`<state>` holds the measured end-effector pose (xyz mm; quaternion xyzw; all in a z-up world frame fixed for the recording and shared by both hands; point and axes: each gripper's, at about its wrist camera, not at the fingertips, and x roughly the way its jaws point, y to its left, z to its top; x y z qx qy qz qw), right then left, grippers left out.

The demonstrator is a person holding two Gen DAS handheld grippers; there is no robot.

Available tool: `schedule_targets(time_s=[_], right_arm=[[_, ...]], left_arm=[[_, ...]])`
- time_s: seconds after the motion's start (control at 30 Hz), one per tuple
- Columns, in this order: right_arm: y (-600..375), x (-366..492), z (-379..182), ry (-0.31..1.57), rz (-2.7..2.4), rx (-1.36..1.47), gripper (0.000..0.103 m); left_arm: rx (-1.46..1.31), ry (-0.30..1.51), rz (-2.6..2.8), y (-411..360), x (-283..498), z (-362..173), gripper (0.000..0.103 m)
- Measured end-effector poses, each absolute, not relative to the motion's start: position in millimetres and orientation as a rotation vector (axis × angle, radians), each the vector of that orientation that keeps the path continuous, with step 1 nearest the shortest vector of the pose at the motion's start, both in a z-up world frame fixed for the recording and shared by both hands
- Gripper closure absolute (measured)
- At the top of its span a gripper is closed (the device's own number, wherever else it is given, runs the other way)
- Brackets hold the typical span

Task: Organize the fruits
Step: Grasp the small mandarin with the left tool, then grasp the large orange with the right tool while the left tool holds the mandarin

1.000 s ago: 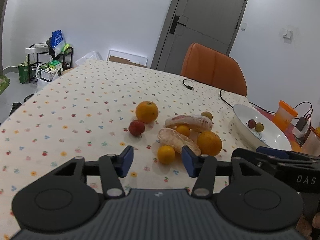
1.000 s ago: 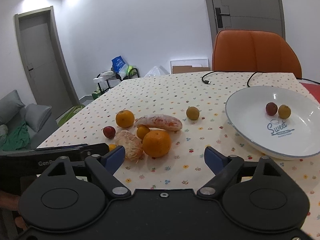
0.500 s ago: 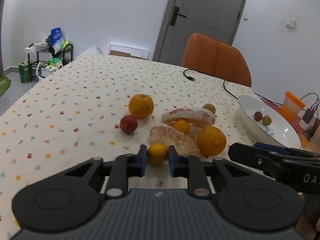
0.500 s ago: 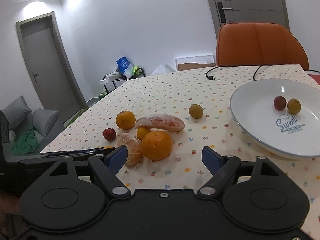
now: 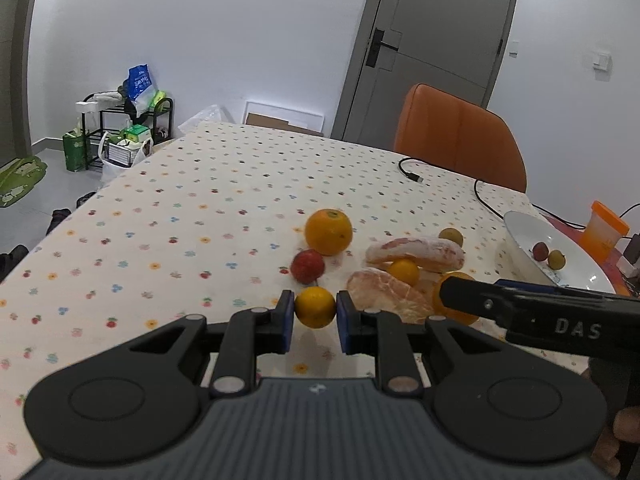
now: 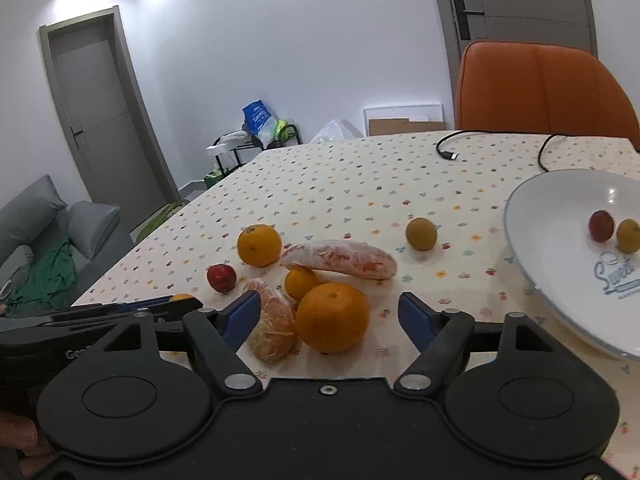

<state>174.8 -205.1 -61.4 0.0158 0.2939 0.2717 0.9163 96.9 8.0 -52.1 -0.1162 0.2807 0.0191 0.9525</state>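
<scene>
Left gripper (image 5: 315, 316) is clamped on a small orange (image 5: 315, 306) just off the tabletop (image 5: 192, 200); right gripper (image 6: 329, 316) hangs wide open. Only two little fruits sit in the plate (image 6: 560, 280) at the right edge, so most of the pile isn't sorted yet.

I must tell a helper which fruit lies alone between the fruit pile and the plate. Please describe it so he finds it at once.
Start at the white plate on the flowered tablecloth. Between it and the fruit pile lies one small yellow-green fruit, touching nothing. Its dull olive colour and lonely spot set it apart from the bright oranges.
</scene>
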Motion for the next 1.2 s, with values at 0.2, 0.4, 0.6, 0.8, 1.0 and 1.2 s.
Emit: schedule_targets(time_s=[0.2,0.4,0.6,0.8,1.0,1.2], right_arm=[[-208,178,-63,0.625,0.554,0.033,0.065],[-220,168,-58,0.611,0.547,0.044,0.065],[-236,159,-48,0.580,0.527,0.057,0.065],[-255,153,-37,0.539,0.501,0.077,0.065],[-275,145,-30,0.505,0.464,0.097,0.065],[-297,140,-29,0.491,0.416,0.124,0.065]], left_arm=[[-0.243,0.561,0.050,10,96,-45,0.082],[-0.226,0.547,0.036,2,93,-40,0.082],[-0.212,0.533,0.018,-10,91,-33,0.082],[-0.196,0.523,-0.008,-23,90,-28,0.082],[-0.177,0.514,-0.040,-39,89,-24,0.082],[-0.156,0.511,-0.069,-55,90,-22,0.082]])
